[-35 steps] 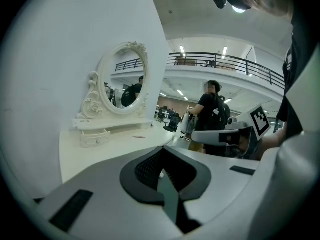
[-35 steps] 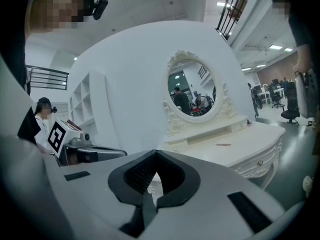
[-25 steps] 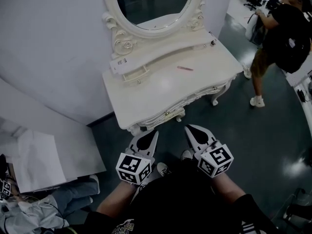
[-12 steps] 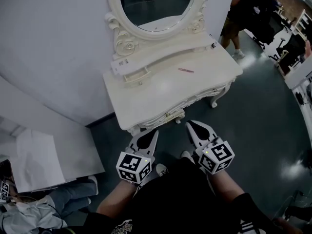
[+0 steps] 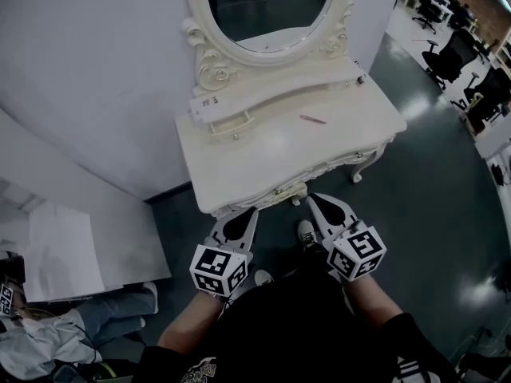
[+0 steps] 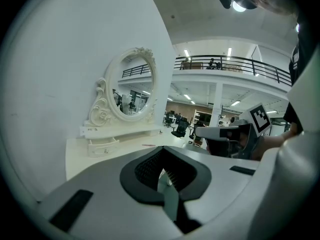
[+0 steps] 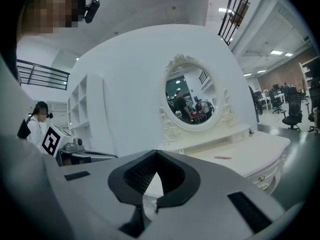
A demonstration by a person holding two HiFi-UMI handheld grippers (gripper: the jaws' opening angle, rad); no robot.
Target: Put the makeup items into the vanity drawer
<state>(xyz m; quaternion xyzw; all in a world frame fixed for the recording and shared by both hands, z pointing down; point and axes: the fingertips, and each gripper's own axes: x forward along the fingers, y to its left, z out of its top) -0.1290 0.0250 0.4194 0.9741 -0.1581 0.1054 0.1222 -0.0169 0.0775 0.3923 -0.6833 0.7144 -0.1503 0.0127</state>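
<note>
The person stood in front of the white vanity table (image 5: 263, 162). Both grippers were held low, just before its front edge and not touching it. The left gripper (image 5: 249, 216) had its fingers pressed together w/ nothing between them. The right gripper (image 5: 314, 202) was the same, fingers together and empty.

The only makeup item I could find was a thin pink stick (image 5: 312, 119). It lay flat on the table towards the right, below the oval mirror (image 5: 267, 10) and near the raised shelf (image 5: 295, 86). A small drawer (image 5: 231, 126) sat under that shelf at the left side. It seemed to stick out a little, but I could not tell if it was really open. The pink stick and this drawer were well apart.

My judgement: nothing was put away yet, so the step in hand was approx. the first approach. To do it well, the right gripper should go fwd over the table and spread its fingers before arriving. It should then close across the stick at its middle, b/c the stick is thin and low and may roll or slip out. The left gripper could pull the small drawer straight out, so it is open enough before the item comes.
</note>
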